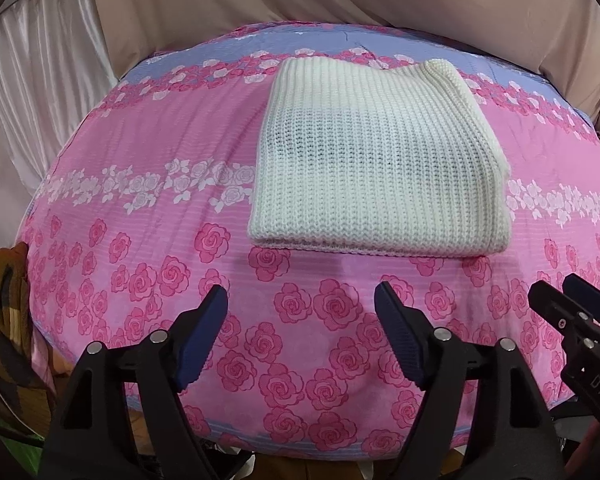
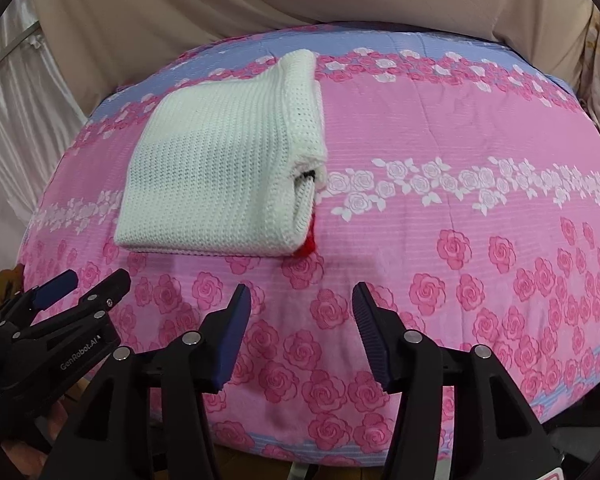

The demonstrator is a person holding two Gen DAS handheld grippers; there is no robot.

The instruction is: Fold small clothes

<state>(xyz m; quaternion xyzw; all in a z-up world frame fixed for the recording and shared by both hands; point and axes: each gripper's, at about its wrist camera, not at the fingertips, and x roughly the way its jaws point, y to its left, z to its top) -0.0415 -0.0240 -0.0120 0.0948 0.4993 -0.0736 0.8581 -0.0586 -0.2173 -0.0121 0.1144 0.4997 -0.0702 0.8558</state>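
Cream-white ribbed knitwear (image 1: 376, 160), folded into a thick, roughly square stack, is what you are working with, and it looks soft, light and springy rather than stiff. Judging by the chunky open knit, it will sag and stretch if you lift it by one layer, and the loops could snag on a pad edge. Your safest hold is probably the near folded edge or a corner, pinching through all layers at once so the stack does not peel apart. On its right side the layers gape, and a scrap of red (image 2: 308, 246) peeks out at the near right corner; what that red piece is cannot be told.

Your left gripper (image 1: 300, 312) has its blue-padded jaws spread wide with nothing between them, only the pink rose-printed bedcover (image 1: 148, 152) showing through the gap. Your right gripper (image 2: 302, 306) is also parted, somewhat less wide, and likewise empty.

The folded knit lies flat on the bedcover, ahead of both grippers and clear of them, untouched. From your left gripper it sits straight ahead and slightly to the right. From your right gripper it sits ahead and off to the left, its gaping side nearest that gripper. The two grippers sit side by side, close together, short of the knit's near edge.
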